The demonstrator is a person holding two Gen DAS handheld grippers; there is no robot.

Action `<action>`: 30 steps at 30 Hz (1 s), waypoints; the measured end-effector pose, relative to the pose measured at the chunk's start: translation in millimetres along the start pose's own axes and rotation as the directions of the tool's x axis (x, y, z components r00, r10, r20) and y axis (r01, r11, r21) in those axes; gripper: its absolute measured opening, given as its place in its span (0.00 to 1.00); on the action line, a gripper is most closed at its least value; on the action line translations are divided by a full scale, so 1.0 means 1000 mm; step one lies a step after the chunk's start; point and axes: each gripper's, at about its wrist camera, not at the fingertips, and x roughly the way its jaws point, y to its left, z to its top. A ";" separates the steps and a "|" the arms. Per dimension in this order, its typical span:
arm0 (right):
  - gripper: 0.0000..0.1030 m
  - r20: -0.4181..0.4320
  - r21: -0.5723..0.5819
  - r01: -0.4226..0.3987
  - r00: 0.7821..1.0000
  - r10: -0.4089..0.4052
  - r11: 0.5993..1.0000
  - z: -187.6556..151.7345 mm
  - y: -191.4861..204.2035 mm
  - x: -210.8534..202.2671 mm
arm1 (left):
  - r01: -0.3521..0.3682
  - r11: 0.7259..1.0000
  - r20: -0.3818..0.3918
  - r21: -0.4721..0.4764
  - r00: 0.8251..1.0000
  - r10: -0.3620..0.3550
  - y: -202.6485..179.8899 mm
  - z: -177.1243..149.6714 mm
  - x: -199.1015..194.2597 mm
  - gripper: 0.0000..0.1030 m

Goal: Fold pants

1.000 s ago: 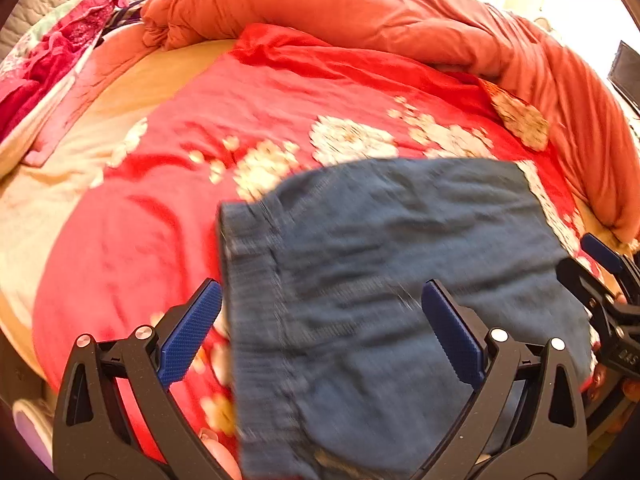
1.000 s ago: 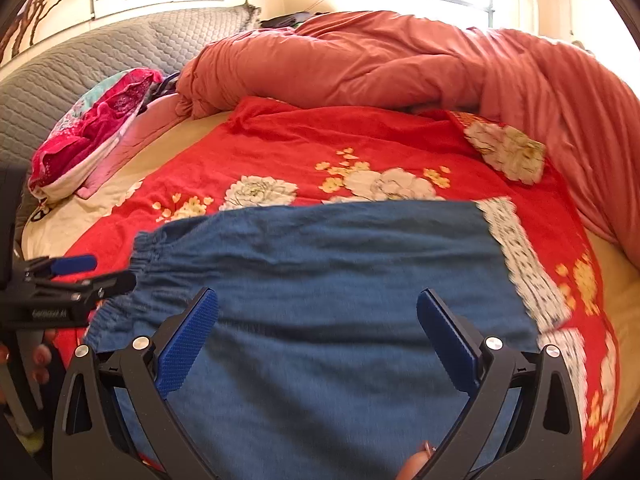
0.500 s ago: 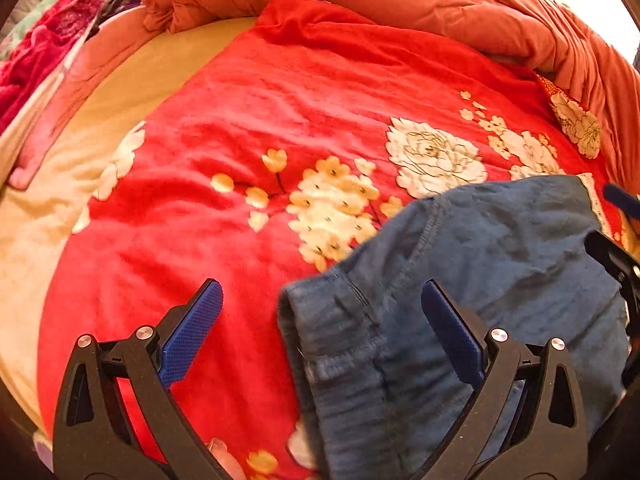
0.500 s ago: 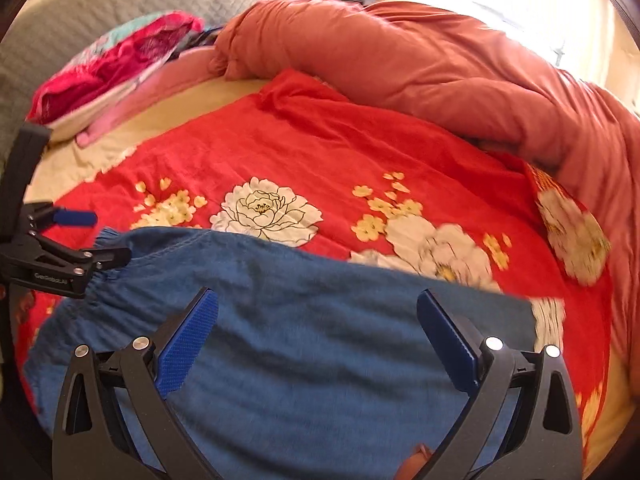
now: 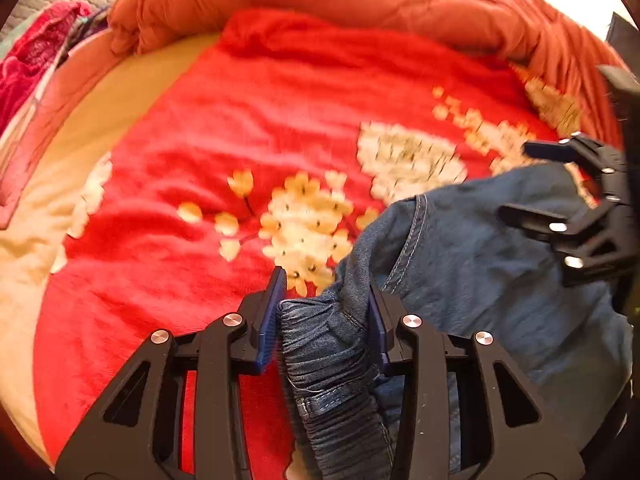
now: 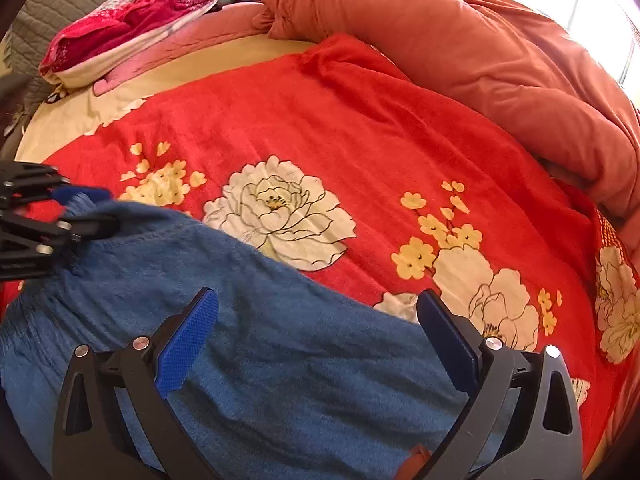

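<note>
Blue denim pants (image 5: 480, 272) lie on a red flowered blanket (image 5: 260, 120) on a bed. My left gripper (image 5: 326, 316) is shut on the gathered elastic waistband (image 5: 324, 340), which bunches up between its blue pads. In the right wrist view the pants (image 6: 280, 380) spread flat under my right gripper (image 6: 316, 336), which is open over the cloth and holds nothing. The left gripper shows at that view's left edge (image 6: 52, 216) on the waistband. The right gripper shows at the right of the left wrist view (image 5: 580, 208).
A rolled orange duvet (image 6: 480, 60) lies along the back and right of the bed. Pink and red pillows (image 6: 140, 20) are piled at the back left by a grey quilted headboard (image 6: 60, 8). A cream sheet (image 5: 60, 200) shows left of the blanket.
My left gripper has shut on the waistband; it was open half a second ago. Both grippers moved forward and lower over the pants, and the waist end has bunched up.
</note>
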 end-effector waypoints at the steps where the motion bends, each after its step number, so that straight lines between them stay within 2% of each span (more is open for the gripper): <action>1: 0.96 -0.007 -0.002 -0.012 1.000 0.012 1.000 0.001 -0.001 0.002 | 0.000 1.000 0.014 0.003 1.000 0.000 0.000 -0.001 -0.004 0.29; 5: 0.95 -0.012 -0.056 -0.053 0.999 0.053 0.997 0.007 -0.001 0.007 | -0.011 1.000 0.092 0.023 0.996 0.008 -0.005 0.002 -0.024 0.29; 9: 0.94 -0.010 -0.129 -0.099 0.995 0.098 0.987 0.011 0.003 0.014 | -0.014 0.999 0.125 0.045 0.992 0.008 -0.010 0.003 -0.032 0.29; 10: 0.86 -0.017 -0.148 -0.112 0.994 0.111 0.983 0.011 0.006 0.017 | -0.020 0.999 0.124 0.047 0.992 0.014 -0.010 0.004 -0.031 0.29; 11: 0.74 -0.026 -0.163 -0.121 0.993 0.119 0.979 0.011 0.008 0.020 | -0.020 0.999 0.121 0.046 0.993 0.014 -0.010 0.005 -0.030 0.29; 15: 0.53 -0.056 -0.191 -0.145 0.989 0.136 0.971 0.010 0.022 0.032 | -0.025 0.999 0.103 0.039 0.994 0.021 -0.006 0.003 -0.026 0.29; 19: 0.22 -0.014 -0.125 -0.154 0.988 0.153 0.980 0.007 0.029 0.027 | -0.037 0.999 0.086 0.033 0.996 0.034 -0.004 0.003 -0.020 0.29; 21: 0.12 0.005 -0.113 -0.126 0.992 0.127 0.986 0.005 0.034 0.020 | -0.043 0.999 0.083 0.031 0.996 0.041 -0.004 0.003 -0.019 0.29; 23: 0.07 0.028 -0.076 -0.108 0.994 0.110 0.991 0.000 0.034 0.006 | -0.045 0.998 0.088 0.033 0.995 0.042 -0.004 0.003 -0.020 0.29; 30: 0.07 0.089 0.010 -0.110 0.990 0.109 0.994 -0.021 0.032 -0.044 | -0.062 0.995 0.135 0.082 0.990 0.050 -0.014 -0.002 -0.035 0.30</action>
